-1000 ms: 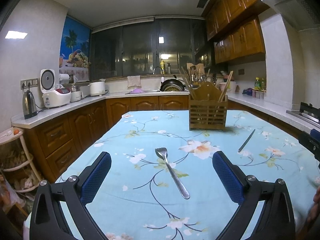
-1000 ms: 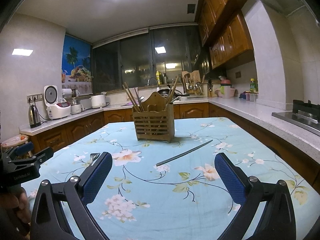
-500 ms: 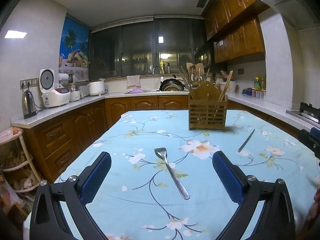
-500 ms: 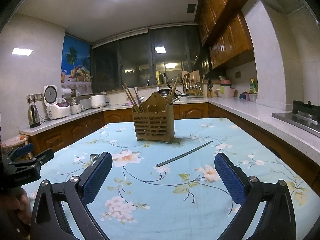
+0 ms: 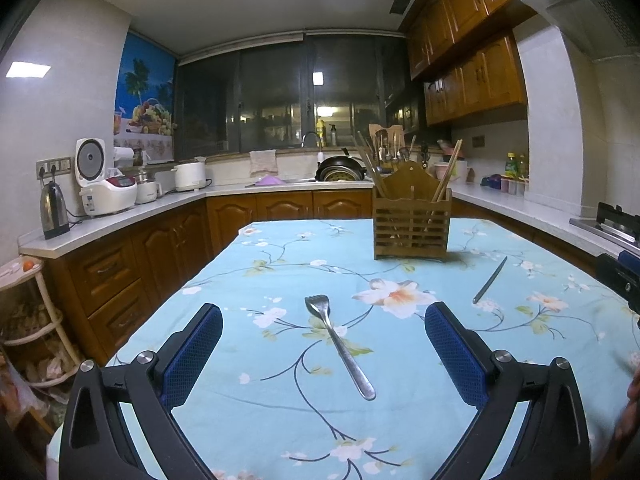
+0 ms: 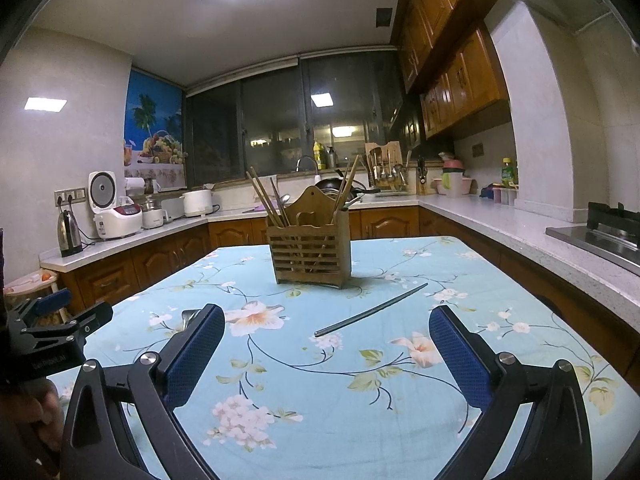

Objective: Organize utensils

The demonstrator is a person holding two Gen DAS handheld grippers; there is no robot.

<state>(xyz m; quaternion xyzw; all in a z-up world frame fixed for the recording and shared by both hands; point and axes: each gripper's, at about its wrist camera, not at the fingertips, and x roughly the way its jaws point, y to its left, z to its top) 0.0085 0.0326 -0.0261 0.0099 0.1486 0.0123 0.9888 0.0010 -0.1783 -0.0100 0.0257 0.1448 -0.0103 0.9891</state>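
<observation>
A metal fork (image 5: 339, 342) lies on the floral blue tablecloth (image 5: 280, 400), tines away, right between the wide-apart fingers of my open left gripper (image 5: 324, 354). A dark metal chopstick (image 6: 370, 310) lies ahead of my open right gripper (image 6: 326, 354), also visible as the chopstick (image 5: 490, 280) at the right of the left wrist view. The wooden utensil holder (image 6: 310, 250) stands farther back with chopsticks sticking out; it is the holder (image 5: 412, 224) in the left wrist view. The fork's head (image 6: 188, 316) peeks out beside my right gripper's left finger.
The left gripper (image 6: 52, 332) and a hand show at the left edge of the right wrist view. Counters ring the table, carrying a kettle (image 5: 54, 210), a rice cooker (image 5: 102, 184) and a stove (image 6: 600, 232). A small shelf rack (image 5: 28, 320) stands low left.
Nothing has visibly changed beyond slight camera drift; both grippers stay open over the table.
</observation>
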